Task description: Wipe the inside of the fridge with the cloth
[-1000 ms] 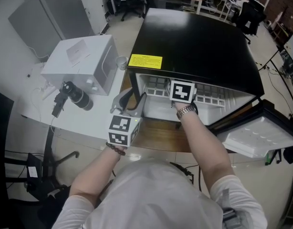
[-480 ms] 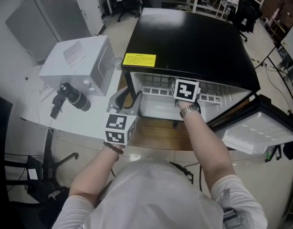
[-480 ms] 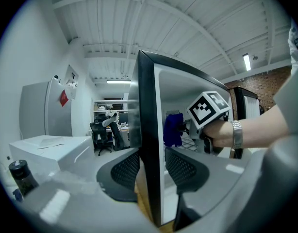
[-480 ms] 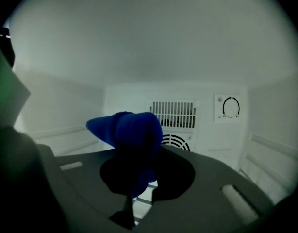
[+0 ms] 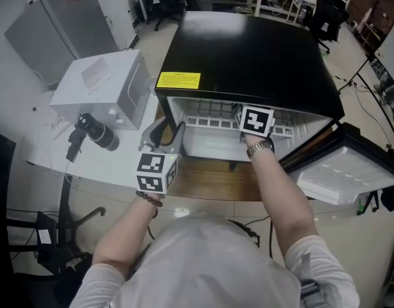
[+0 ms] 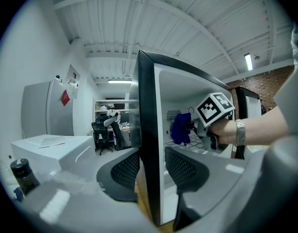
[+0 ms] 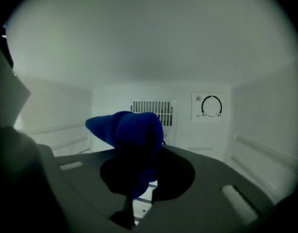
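The black fridge (image 5: 248,50) stands open on a table, its white inside facing me. My right gripper (image 7: 139,152) is inside it, shut on a bunched blue cloth (image 7: 132,130) that sticks out past the tips toward the back wall. In the head view only its marker cube (image 5: 256,121) and my hand show at the fridge mouth. The left gripper view shows that cloth (image 6: 180,129) over the wire shelf. My left gripper (image 6: 151,161) straddles the front edge of the fridge's left wall (image 6: 148,130), jaws closed against both sides of it.
The fridge door (image 5: 341,181) hangs open at the right. A white box (image 5: 101,85) and a black cylinder (image 5: 94,132) sit on the white table at the left. A vent (image 7: 151,111) and a dial (image 7: 211,106) are on the fridge's back wall.
My right hand has slid to the right along the fridge opening with the cloth. The left gripper has stayed on the fridge wall.
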The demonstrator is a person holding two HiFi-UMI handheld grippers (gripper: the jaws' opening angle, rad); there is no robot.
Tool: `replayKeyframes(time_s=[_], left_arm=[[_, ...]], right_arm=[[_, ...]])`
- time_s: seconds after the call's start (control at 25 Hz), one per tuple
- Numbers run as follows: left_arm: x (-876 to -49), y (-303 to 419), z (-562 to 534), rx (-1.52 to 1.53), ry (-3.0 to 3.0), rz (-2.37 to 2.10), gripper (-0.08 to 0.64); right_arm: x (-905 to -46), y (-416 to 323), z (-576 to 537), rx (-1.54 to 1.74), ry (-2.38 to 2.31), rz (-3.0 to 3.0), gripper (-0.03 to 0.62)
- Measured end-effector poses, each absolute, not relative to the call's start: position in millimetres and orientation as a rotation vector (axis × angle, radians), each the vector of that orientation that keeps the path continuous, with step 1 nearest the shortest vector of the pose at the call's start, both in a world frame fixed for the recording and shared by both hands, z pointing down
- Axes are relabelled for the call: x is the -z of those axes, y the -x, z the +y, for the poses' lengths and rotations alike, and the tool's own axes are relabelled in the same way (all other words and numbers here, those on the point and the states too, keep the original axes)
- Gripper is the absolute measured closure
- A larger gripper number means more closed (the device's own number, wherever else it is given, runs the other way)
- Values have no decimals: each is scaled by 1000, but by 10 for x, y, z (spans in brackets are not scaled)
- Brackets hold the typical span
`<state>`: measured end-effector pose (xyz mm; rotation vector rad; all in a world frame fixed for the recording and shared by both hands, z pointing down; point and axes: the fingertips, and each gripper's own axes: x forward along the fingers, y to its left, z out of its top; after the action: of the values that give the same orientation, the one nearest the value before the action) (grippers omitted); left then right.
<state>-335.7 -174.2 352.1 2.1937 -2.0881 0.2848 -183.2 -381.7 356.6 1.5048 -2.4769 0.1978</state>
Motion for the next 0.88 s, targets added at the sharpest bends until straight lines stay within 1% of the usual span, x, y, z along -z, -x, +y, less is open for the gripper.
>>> replayKeyframes(time_s=[0.88], left_arm=[[-3529,3383,-1748,-265,-2116,-2141,397]], right_arm=[[-3588,1025,-4004,-245,-1646,-2397,552]])
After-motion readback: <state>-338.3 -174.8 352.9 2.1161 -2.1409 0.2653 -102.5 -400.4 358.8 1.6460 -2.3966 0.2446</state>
